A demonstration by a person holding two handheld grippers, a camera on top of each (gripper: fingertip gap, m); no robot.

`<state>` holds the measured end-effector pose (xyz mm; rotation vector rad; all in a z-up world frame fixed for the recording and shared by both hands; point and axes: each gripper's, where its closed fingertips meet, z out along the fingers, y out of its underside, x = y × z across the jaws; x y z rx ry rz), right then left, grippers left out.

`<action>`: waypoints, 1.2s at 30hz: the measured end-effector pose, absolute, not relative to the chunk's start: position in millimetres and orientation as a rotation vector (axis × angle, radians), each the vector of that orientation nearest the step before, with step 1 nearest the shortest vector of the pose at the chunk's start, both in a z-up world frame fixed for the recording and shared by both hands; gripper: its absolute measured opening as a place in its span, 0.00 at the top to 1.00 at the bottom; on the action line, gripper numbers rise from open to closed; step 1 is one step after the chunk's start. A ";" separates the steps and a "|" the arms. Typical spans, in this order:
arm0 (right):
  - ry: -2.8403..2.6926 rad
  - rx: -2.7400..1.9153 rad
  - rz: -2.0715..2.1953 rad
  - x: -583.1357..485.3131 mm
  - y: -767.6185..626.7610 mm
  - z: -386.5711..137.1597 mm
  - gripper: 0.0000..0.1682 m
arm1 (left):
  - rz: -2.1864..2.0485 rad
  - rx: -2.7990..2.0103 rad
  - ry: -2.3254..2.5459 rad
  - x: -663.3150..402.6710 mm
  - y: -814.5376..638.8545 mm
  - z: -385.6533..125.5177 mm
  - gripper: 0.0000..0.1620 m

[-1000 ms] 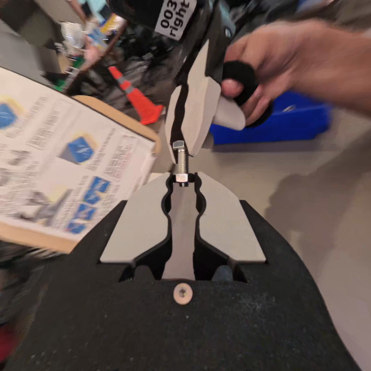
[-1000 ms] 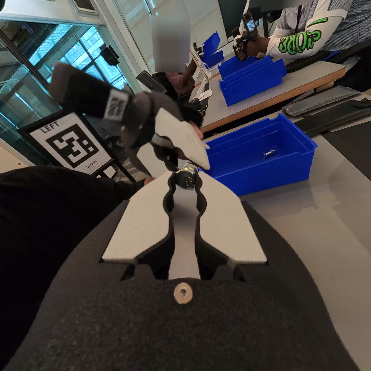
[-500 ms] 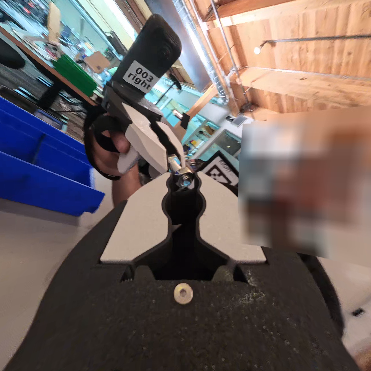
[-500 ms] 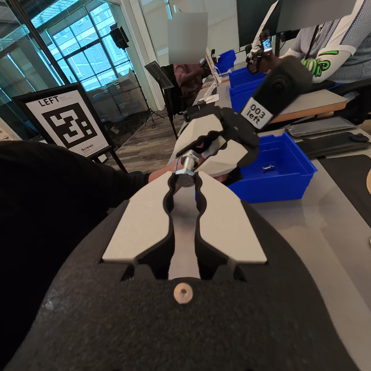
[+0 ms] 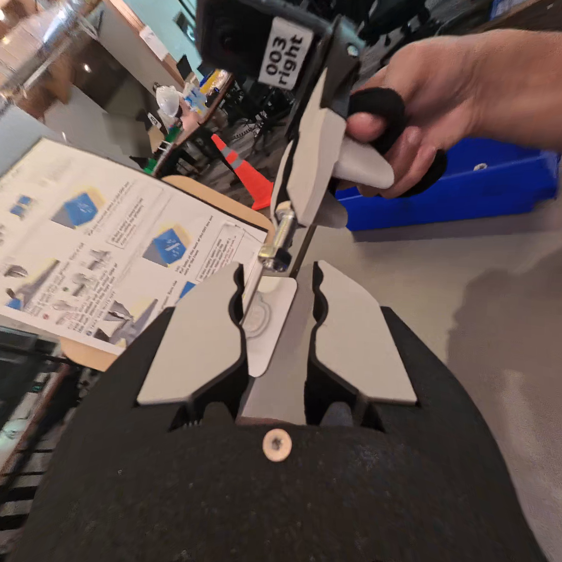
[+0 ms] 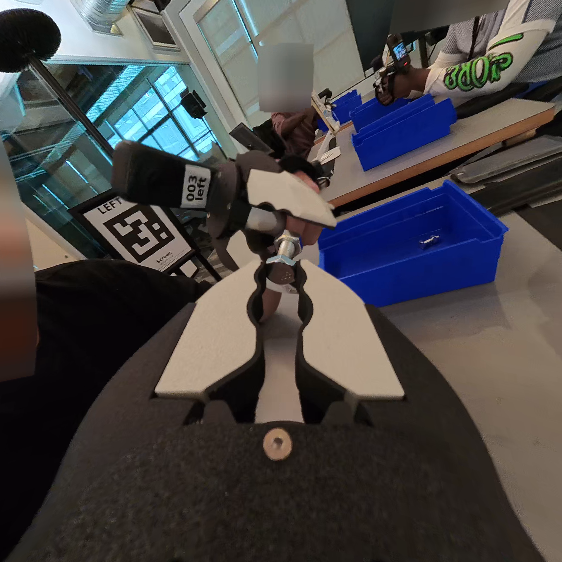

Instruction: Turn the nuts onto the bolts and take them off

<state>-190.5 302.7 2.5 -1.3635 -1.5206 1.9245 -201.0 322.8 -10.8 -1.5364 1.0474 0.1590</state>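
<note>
Half a second ago my left gripper [image 5: 276,278] was clamped on the small hexagonal steel nut [image 5: 272,258]; now its grey fingers stand apart with the nut just beyond their tips, untouched. That reads to me as letting go between turns, so I can swing back and take a fresh bite. The nut sits near the free end of the threaded zinc-plated steel bolt [image 5: 282,229], and I cannot tell from this whether I am winding it on or off.

My right gripper [image 6: 280,275] is closed on the bolt's hexagonal head, which points back at its camera, the shank running away toward the other tool. From the left wrist view I see that same gripper held in my right hand [image 5: 450,100], pinching the bolt's upper end so the shank slants down toward my open fingers.

Below is a plain grey tabletop [image 5: 425,289]. A printed instruction sheet on a tan board [image 5: 115,243] lies to one side, a small white card [image 5: 270,322] just under the fingers. A deep blue plastic bin [image 6: 410,249] rests on the table with another small bolt [image 6: 428,241] inside. Beyond it, people work over more blue bins at another table, and an orange traffic cone [image 5: 246,173] stands on the floor.
</note>
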 end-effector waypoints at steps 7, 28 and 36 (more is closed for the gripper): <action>-1.564 -1.356 1.948 -189.4 295.1 1.2 0.89 | 0.122 -1.466 1.110 -192.4 312.8 -9.4 0.89; -1.590 -1.282 1.756 -186.8 298.9 3.7 0.89 | -1.622 -1.699 0.708 -174.1 293.6 -2.6 0.74; -1.499 -1.355 1.858 -189.2 309.3 4.7 0.89 | -0.328 -1.668 0.899 -200.3 330.3 -12.3 0.64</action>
